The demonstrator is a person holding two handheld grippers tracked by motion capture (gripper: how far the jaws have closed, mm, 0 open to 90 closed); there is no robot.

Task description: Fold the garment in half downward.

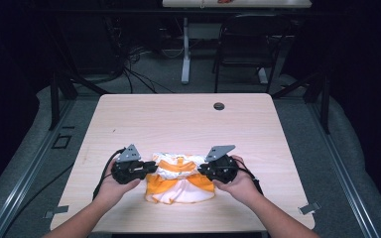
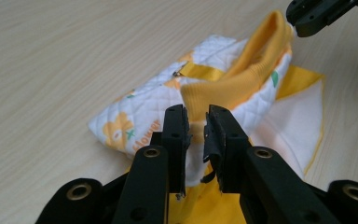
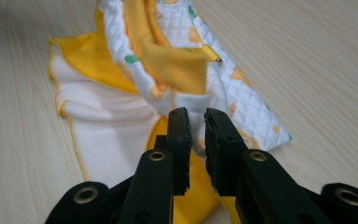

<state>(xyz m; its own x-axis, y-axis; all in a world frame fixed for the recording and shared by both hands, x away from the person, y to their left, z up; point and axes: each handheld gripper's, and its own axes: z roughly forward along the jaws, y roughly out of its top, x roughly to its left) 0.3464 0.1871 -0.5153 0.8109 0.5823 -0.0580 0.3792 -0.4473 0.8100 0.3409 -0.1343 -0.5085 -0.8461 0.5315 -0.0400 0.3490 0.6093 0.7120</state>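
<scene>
At the near edge of the table (image 1: pixel 129 114), a folded yellow-and-white baby garment (image 1: pixel 179 179) lies between two grippers.
The left gripper (image 2: pixel 196 122) and the right gripper (image 3: pixel 197 125) both stand slackened, jaws slightly parted, pinching nothing; the quilted white cloth reads "Flower" (image 2: pixel 145 133).

Wood table (image 1: pixel 188 116) w/ folded garment (image 1: pixel 178 181)

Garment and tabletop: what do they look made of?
The folded garment: soft quilted white fabric, going by its diamond stitching, with a ribbed yellow knit band, likely cotton. The table: pale wood-grain surface, matte, probably laminate rather than solid wood.
</scene>
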